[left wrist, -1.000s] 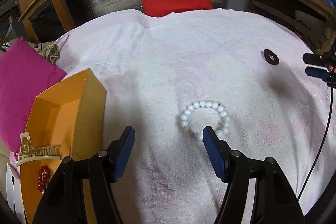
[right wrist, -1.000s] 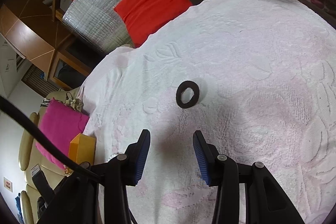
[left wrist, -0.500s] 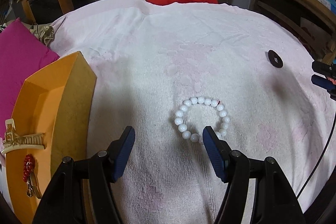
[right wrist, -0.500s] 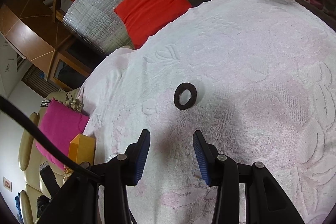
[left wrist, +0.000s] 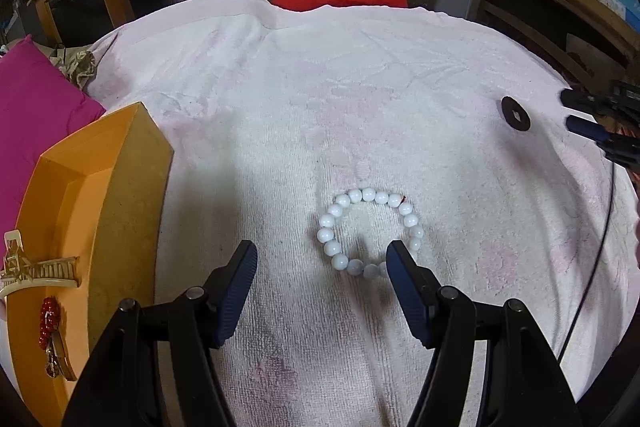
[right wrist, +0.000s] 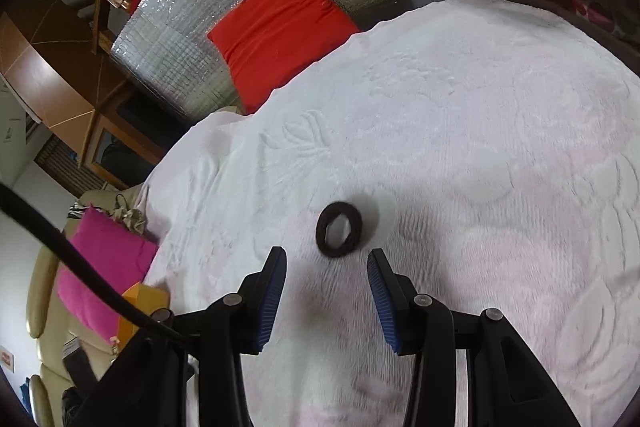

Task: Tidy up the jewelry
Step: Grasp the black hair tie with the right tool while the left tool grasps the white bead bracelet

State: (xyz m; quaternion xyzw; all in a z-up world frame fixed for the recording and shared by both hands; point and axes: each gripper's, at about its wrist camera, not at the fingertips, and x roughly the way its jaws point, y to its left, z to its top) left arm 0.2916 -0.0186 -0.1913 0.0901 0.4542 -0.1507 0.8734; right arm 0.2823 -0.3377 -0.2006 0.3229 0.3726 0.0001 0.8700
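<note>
We list: white round-bead bracelet, lower centre, straddling our open left gripper's right fingertip; dark flat ring just ahead of our open right gripper.

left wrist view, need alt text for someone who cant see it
An open left gripper hovers low over a white bead bracelet lying on a pale pink towel. An orange cardboard tray at left holds a cream hair claw and a red bead charm.

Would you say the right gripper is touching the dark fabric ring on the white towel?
Apart. The right wrist view shows the right gripper open, with bare white towel between its fingertips and the dark fabric ring ahead.
</note>
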